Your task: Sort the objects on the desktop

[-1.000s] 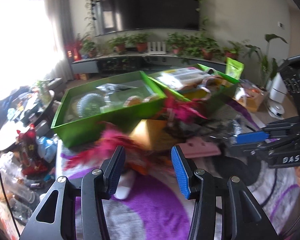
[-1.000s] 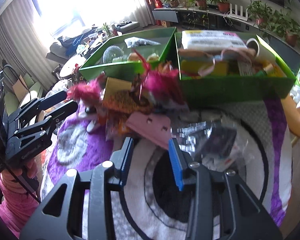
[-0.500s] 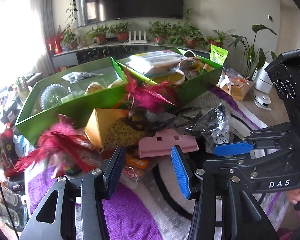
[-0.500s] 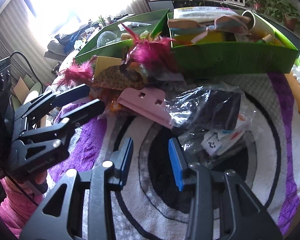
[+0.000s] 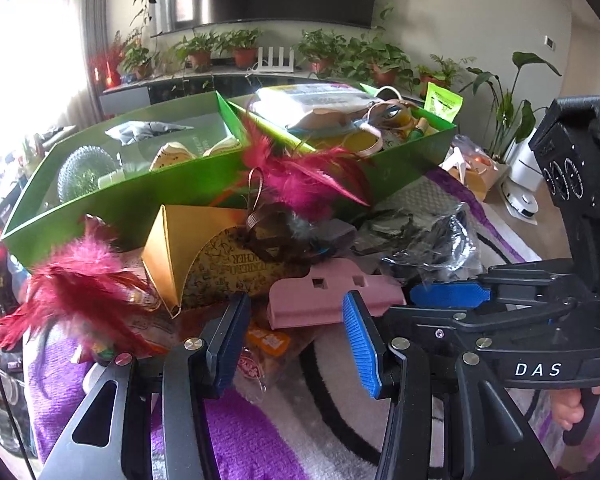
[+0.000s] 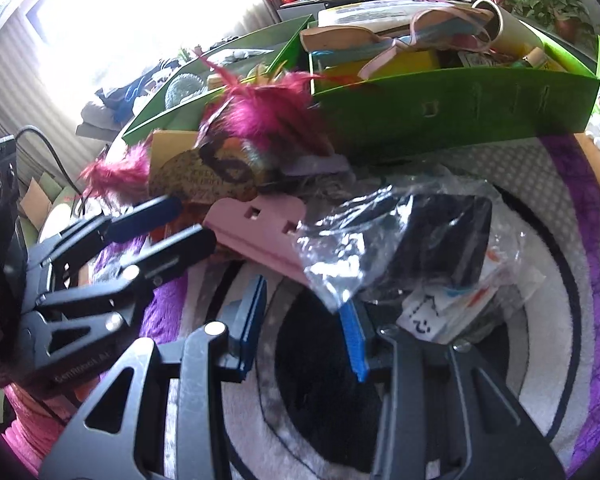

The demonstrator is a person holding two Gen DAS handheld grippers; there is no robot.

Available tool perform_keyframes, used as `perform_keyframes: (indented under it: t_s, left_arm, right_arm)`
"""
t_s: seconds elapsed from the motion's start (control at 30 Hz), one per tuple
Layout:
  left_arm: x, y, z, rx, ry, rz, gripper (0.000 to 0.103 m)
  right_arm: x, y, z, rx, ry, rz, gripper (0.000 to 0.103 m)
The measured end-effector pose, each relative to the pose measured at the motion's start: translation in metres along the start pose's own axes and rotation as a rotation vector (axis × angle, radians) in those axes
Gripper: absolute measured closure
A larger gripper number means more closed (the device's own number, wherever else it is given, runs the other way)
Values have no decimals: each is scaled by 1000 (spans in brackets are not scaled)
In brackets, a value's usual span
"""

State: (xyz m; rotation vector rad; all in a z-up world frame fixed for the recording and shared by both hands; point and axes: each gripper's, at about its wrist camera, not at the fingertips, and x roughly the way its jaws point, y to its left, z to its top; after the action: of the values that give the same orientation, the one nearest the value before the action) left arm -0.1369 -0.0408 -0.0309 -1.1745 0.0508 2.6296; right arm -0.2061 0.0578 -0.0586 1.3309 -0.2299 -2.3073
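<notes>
A pile of loose objects lies on a purple, white and black rug in front of two green boxes. In the left wrist view my left gripper [image 5: 296, 344] is open and empty, just short of a flat pink plastic piece [image 5: 332, 298]. A gold box [image 5: 188, 256] and pink feathers [image 5: 304, 172] lie behind it. In the right wrist view my right gripper [image 6: 306, 328] is open, its jaws at the near corner of a clear plastic bag [image 6: 400, 240] with a dark item inside. The pink piece [image 6: 260, 228] lies left of that bag. The left gripper [image 6: 152, 228] shows at the left.
The left green box [image 5: 112, 196] holds a spiky ball and packets. The right green box [image 6: 452, 108] is heaped with a roll, straps and packages. Red feathers [image 5: 68, 292] lie at the pile's left. Plants and a TV stand line the far wall.
Both grippers have moved closer to the pile. The right gripper has come up to the plastic bag's corner; the left one has neared the pink piece. Both stay open.
</notes>
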Motion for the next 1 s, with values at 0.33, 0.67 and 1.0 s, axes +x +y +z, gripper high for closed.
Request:
perform_keyframes:
  t_s: [0.33,0.67,1.0]
  left_arm:
    - [25,10,-6,-111,63,-43,55]
    - [-8,-6,-22,-55,47,4,56]
    - [-53,-36,-91,-84,104,-26,56]
  right_arm:
    - [6,-18,-5,95,6,67,67]
    - [-16,-8,-22,28,13,78,72]
    - [-39,6,-86,-94,117,121,71]
